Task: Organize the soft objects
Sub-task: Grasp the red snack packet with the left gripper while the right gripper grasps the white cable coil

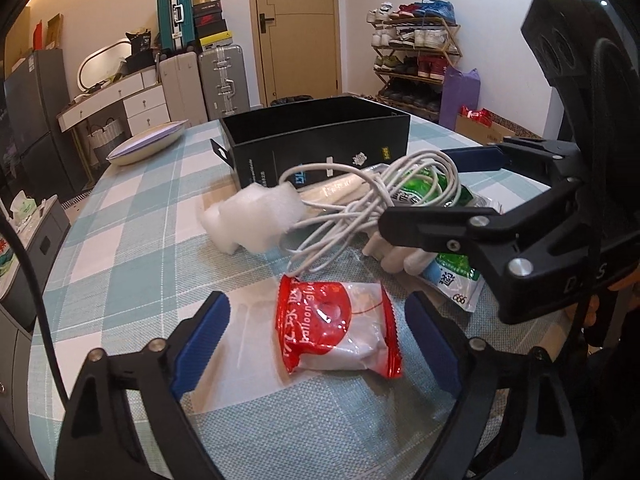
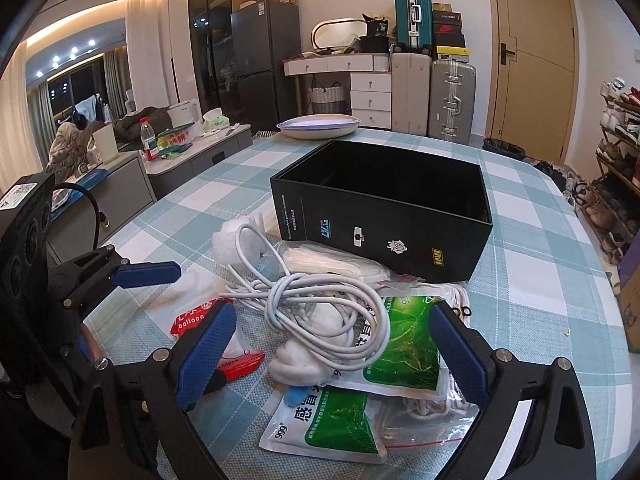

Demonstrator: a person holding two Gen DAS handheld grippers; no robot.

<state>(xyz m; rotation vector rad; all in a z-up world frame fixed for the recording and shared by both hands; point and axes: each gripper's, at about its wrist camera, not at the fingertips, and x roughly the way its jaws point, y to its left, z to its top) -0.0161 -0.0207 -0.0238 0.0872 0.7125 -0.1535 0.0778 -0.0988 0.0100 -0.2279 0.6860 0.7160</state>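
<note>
A red and clear balloon-glue packet [image 1: 340, 328] lies on the checked tablecloth between the fingers of my open, empty left gripper [image 1: 320, 344]. Behind it sits a pile: white foam [image 1: 252, 216], a tangled white cable [image 1: 360, 200], white gloves [image 1: 396, 256] and green medicine sachets [image 1: 456, 280]. My right gripper [image 2: 340, 356] is open and empty, its fingers either side of the cable [image 2: 320, 308], the gloves [image 2: 304, 356] and the green sachets [image 2: 408, 344]. An open black box [image 2: 384, 216] stands just behind the pile; the left wrist view shows it too [image 1: 320, 140].
A white oval dish [image 2: 320, 126] sits at the table's far end. Suitcases [image 2: 452, 96], a white drawer unit [image 2: 370, 98] and a fridge [image 2: 264, 60] stand beyond the table. A shoe rack [image 1: 416, 64] is by the door. A grey side cabinet [image 2: 120, 184] runs along the left.
</note>
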